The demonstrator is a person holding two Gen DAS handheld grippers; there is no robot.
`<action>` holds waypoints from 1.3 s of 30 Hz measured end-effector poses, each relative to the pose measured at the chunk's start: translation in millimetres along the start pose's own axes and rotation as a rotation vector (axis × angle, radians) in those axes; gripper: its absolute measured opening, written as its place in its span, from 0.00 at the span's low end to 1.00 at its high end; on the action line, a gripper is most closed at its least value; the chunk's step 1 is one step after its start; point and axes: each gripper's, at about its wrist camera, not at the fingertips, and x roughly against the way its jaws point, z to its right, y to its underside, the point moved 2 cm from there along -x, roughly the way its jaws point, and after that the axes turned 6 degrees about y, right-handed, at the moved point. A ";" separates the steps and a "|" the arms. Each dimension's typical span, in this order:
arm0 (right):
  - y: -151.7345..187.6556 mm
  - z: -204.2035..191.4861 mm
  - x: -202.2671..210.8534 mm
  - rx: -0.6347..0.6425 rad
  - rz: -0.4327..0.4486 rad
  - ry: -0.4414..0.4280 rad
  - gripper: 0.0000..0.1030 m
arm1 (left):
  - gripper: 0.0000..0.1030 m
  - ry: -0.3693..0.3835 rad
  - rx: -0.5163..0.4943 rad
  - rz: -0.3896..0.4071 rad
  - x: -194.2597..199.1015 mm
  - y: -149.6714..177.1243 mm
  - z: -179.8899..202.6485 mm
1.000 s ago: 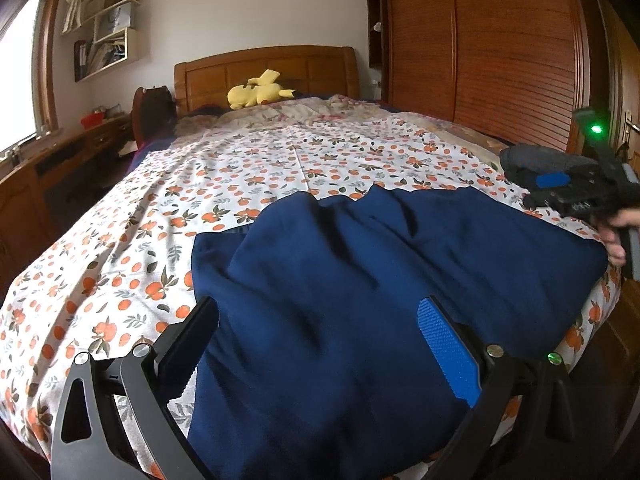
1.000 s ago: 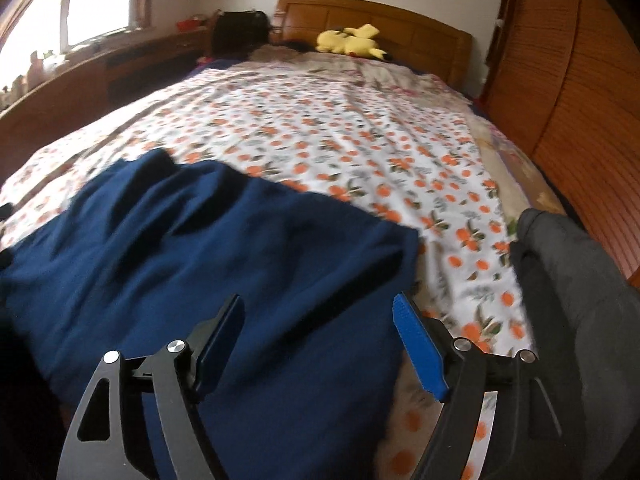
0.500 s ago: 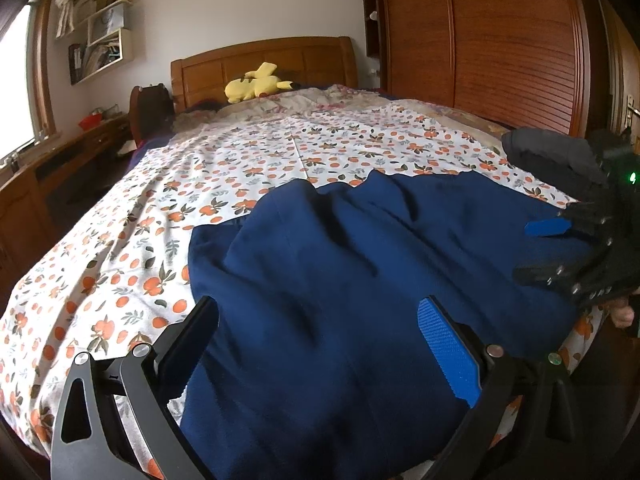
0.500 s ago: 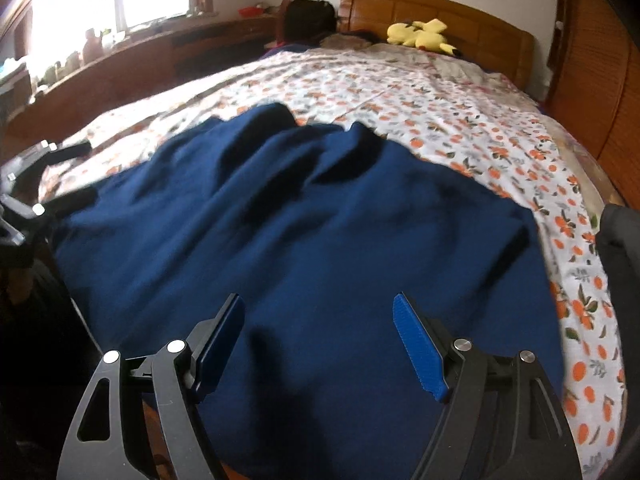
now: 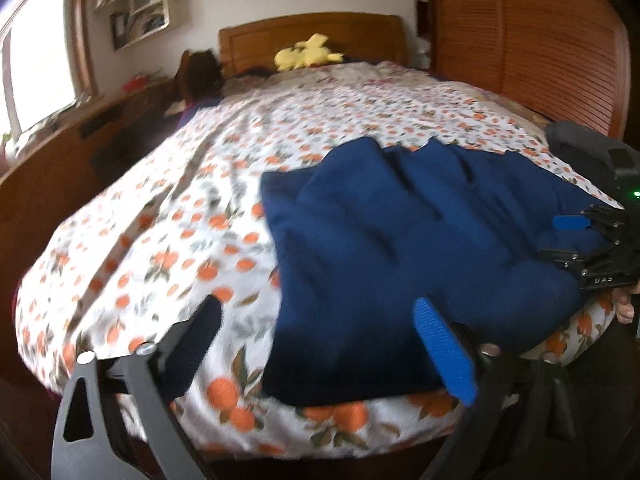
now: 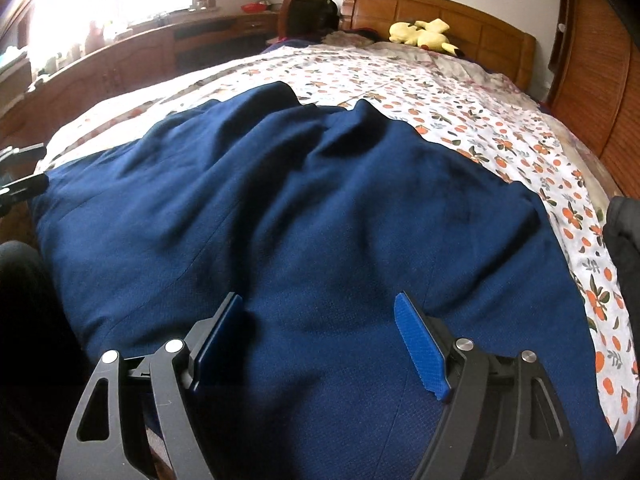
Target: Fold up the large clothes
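**A:** Looking through the left wrist view first: the left gripper has its fingers spread wide and empty, hovering over the near left edge of the navy garment lying on the bed. The right gripper sits at the garment's far side. I'd grab the hem corner, not the middle.

**B:** Agreed. Right wrist view: right gripper fingers also spread, nothing pinched, low over the cloth. The navy garment looks thick, soft, fine-textured and rumpled, so flatten the ridges first. A grey garment sits just beside it.
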 end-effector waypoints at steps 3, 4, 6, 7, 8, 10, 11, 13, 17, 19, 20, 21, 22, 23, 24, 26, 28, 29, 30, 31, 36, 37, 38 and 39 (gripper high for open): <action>0.6 -0.9 1.6 0.007 -0.001 0.003 0.72 | 0.85 0.003 0.044 -0.014 1.2 8.3 -9.8; -0.3 -0.8 1.3 0.010 -0.005 0.003 0.72 | 0.83 0.005 0.054 -0.019 0.6 11.1 -12.6; -2.6 -0.3 6.8 0.015 -0.011 -0.012 0.72 | 0.78 0.021 0.064 -0.039 -2.9 15.6 -15.5; -3.2 0.3 9.6 0.012 -0.010 -0.019 0.72 | 0.78 0.033 0.078 -0.046 -4.0 17.8 -17.9; -3.8 0.7 14.4 0.007 -0.005 -0.030 0.72 | 0.77 0.042 0.095 -0.048 -4.0 19.6 -19.9; -3.8 -1.0 22.2 0.000 0.008 -0.044 0.72 | 0.77 0.050 0.113 -0.047 -4.9 22.5 -19.1; -3.1 -3.4 26.4 -0.001 0.013 -0.053 0.72 | 0.75 0.053 0.123 -0.049 -5.1 24.4 -19.5; -1.6 -9.7 32.6 0.004 0.022 -0.068 0.72 | 0.74 0.059 0.142 -0.049 -5.5 26.8 -19.2; 0.5 -19.8 34.0 0.013 0.021 -0.089 0.72 | 0.73 0.072 0.178 -0.045 -4.7 29.6 -18.9; 2.0 -22.0 30.6 0.012 0.014 -0.088 0.72 | 0.73 0.072 0.187 -0.044 -4.7 31.0 -18.4; 3.9 -23.7 27.1 0.016 0.006 -0.085 0.72 | 0.72 0.072 0.194 -0.043 -4.7 31.5 -18.2; 5.2 -24.5 24.8 0.020 0.001 -0.084 0.72 | 0.68 0.077 0.200 -0.043 -4.9 31.9 -17.8; 6.2 -24.5 23.1 0.020 0.000 -0.086 0.72 | 0.65 0.087 0.210 -0.046 -5.7 32.9 -17.4; 6.9 -23.2 22.7 0.012 0.003 -0.092 0.72 | 0.60 0.099 0.223 -0.050 -6.5 33.9 -16.9; 7.0 -22.4 23.3 0.009 0.005 -0.095 0.71 | 0.51 0.112 0.231 -0.053 -7.6 34.5 -15.7; 6.8 -20.9 26.9 0.005 0.013 -0.095 0.71 | 0.33 0.134 0.245 -0.062 -9.0 34.3 -12.9; 7.2 -18.9 31.9 0.006 0.023 -0.089 0.71 | 0.22 0.149 0.219 -0.050 -5.2 28.3 -3.3; 7.4 -17.3 34.6 0.008 0.029 -0.083 0.71 | 0.20 0.131 0.196 -0.033 -1.0 23.0 2.3; 8.1 -13.4 38.8 0.007 0.039 -0.072 0.71 | 0.18 0.123 0.182 -0.021 2.7 18.6 6.3; 8.5 -8.4 42.0 0.001 0.046 -0.068 0.71 | 0.18 0.122 0.170 -0.005 7.6 12.0 10.8; 15.1 27.7 62.7 -0.055 0.083 -0.043 0.71 | 0.16 0.142 0.117 0.074 31.2 -27.3 39.0; 16.4 33.3 65.6 -0.064 0.087 -0.039 0.71 | 0.16 0.151 0.098 0.088 34.5 -37.3 48.8; 19.6 44.6 71.9 -0.081 0.095 -0.028 0.71 | 0.16 0.159 0.078 0.100 37.0 -47.1 59.4; 20.7 50.2 75.0 -0.089 0.099 -0.022 0.71 | 0.15 0.170 0.059 0.109 38.4 -56.0 69.8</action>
